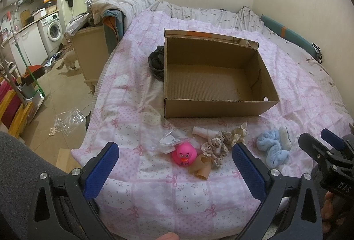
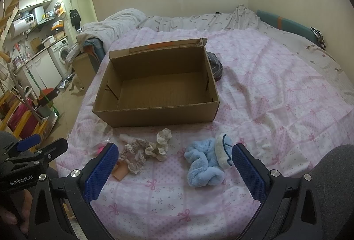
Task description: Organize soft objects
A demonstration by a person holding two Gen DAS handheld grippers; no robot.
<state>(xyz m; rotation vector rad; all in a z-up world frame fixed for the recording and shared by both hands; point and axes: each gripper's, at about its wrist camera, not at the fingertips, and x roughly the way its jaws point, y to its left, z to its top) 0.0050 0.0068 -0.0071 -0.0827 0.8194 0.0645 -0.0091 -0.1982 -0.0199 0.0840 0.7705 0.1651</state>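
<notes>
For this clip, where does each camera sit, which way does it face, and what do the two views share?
Left wrist: on the left hand-held gripper, open, looking across the bed at the cardboard box and pink duck; the right hand-held gripper shows at the right edge.
Right wrist: on the right hand-held gripper, open, facing the same box and the blue fluffy cloth; the left gripper shows at the left edge.
Shared: box, scrunchies, blue cloth, bed.

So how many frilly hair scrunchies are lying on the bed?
2, side by side in front of the cardboard box: a brown scrunchie beside the pink duck, and a cream scrunchie just behind it. More may be hidden.
</notes>
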